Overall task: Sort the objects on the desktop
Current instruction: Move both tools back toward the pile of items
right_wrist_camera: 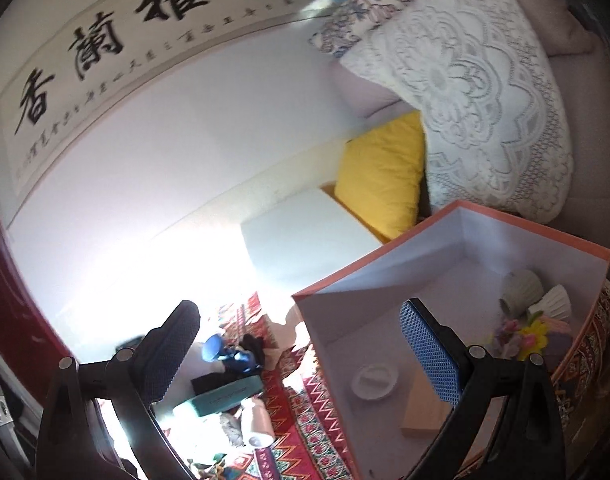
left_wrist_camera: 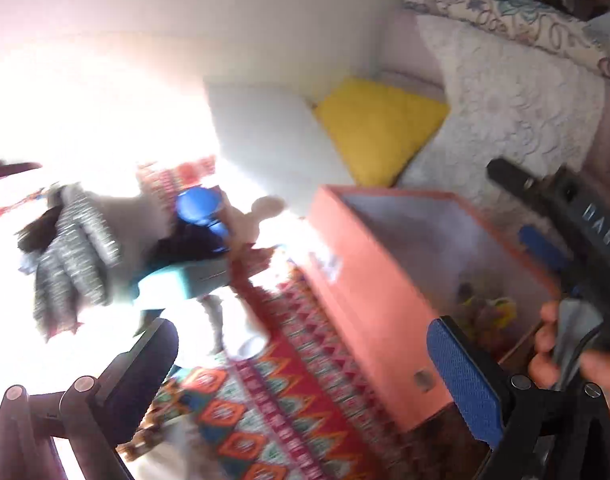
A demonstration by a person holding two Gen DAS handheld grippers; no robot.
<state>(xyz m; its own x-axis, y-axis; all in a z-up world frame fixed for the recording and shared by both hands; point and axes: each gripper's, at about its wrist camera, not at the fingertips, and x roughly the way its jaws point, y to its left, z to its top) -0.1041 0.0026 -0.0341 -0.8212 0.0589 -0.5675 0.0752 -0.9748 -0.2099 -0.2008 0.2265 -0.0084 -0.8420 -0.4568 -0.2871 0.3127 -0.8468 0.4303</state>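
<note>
The left hand-held gripper (left_wrist_camera: 301,380) hangs nearest its camera with its fingers spread wide and nothing between them, poised over the patterned cloth just beside the long wall of the orange box (left_wrist_camera: 369,320). The right hand-held gripper (right_wrist_camera: 301,364) is likewise released and empty; its blue-padded finger (right_wrist_camera: 429,352) reaches over the box's near corner, while the dark one stays outside over the cloth.

Going by what lies inside the box (right_wrist_camera: 389,260), the sorting looks partly done. Nearest the right gripper sit a round white lid (right_wrist_camera: 373,381) and a pale wooden block (right_wrist_camera: 425,408). Toward the far wall of the box are two white ribbed vases (right_wrist_camera: 539,294) and a small bunch of artificial flowers (right_wrist_camera: 523,338).

Several things are left on the counter (left_wrist_camera: 297,408), all outside the box on its left side. Closest to it is a small white cup (right_wrist_camera: 259,426), with a teal box (right_wrist_camera: 221,398) just beside that. Behind the teal box lie a blue round-headed object (right_wrist_camera: 215,350), its kind unclear, and something dark. Farther from the box, a grey patterned glove (left_wrist_camera: 73,256) shows in the left view, blurred and half washed out by glare.

So perhaps half the items are still to go in. Beyond the box stand a yellow cushion (left_wrist_camera: 379,128) and a lace-covered sofa (left_wrist_camera: 517,120).
</note>
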